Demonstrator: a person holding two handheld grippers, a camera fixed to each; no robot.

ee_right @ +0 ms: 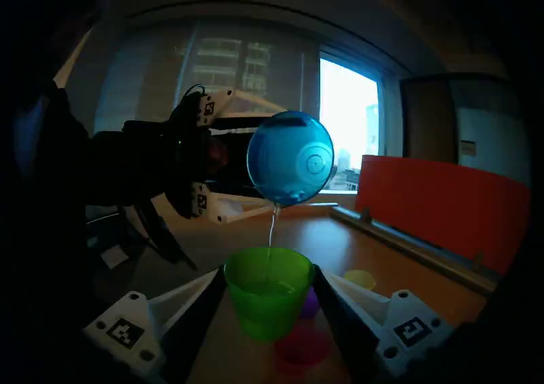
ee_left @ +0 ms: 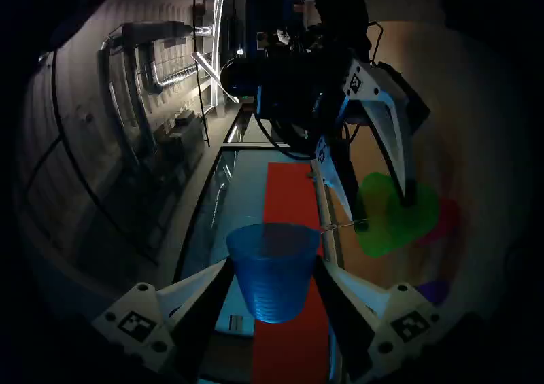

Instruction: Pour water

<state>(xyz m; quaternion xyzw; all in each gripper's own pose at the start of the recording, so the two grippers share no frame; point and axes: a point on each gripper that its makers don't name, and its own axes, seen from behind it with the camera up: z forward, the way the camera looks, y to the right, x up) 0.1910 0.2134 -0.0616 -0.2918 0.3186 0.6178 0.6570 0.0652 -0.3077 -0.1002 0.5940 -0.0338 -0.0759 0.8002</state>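
Observation:
My left gripper (ee_left: 272,275) is shut on a blue plastic cup (ee_left: 273,282), held at the cup's sides. In the right gripper view that blue cup (ee_right: 299,153) is tipped over, its base facing the camera, with the left gripper (ee_right: 272,163) around it. A thin stream of water (ee_right: 273,231) falls from its rim into a green cup (ee_right: 268,299). My right gripper (ee_right: 268,289) is shut on the green cup, directly below the blue one. In the left gripper view the green cup (ee_left: 394,214) sits between the fingers of the right gripper (ee_left: 381,211).
A wooden table (ee_right: 326,241) lies below the cups. On it stand a pink cup (ee_right: 300,348), a purple cup (ee_right: 310,305) and a yellow cup (ee_right: 358,278), close under the green one. A red panel (ee_right: 442,204) stands along the table's right side. A bright window (ee_right: 347,119) is behind.

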